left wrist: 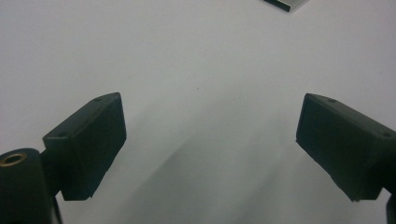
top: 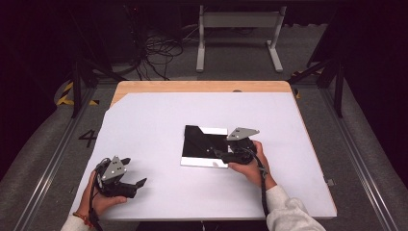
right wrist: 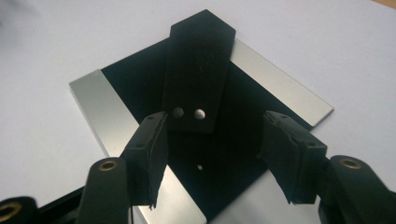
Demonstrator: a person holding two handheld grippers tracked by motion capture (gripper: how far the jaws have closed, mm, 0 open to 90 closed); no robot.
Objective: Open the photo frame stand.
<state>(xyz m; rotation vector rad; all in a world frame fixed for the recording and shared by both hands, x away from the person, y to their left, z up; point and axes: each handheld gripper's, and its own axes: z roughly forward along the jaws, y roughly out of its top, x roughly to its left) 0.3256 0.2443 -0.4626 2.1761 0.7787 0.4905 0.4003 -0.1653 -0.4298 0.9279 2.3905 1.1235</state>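
A flat square picture frame (top: 204, 147) lies face down in the middle of the white table cover, with silver borders (right wrist: 93, 112) around a black back. A black stand flap (right wrist: 198, 65) with two rivets lies along that back. My right gripper (top: 217, 153) reaches over the frame's near right part. In the right gripper view it (right wrist: 217, 140) is open, its jaws either side of the flap's riveted end without touching it. My left gripper (top: 134, 172) rests near the front left of the table, open and empty above the bare cover (left wrist: 210, 135). A corner of the frame (left wrist: 287, 3) shows far ahead of it.
The white cover (top: 144, 120) spans most of a wooden table, whose bare strip (top: 202, 86) runs along the far edge. Beyond it on the floor stand a grey metal stand (top: 238, 21) and loose cables (top: 159, 53). Dark frame legs flank both sides.
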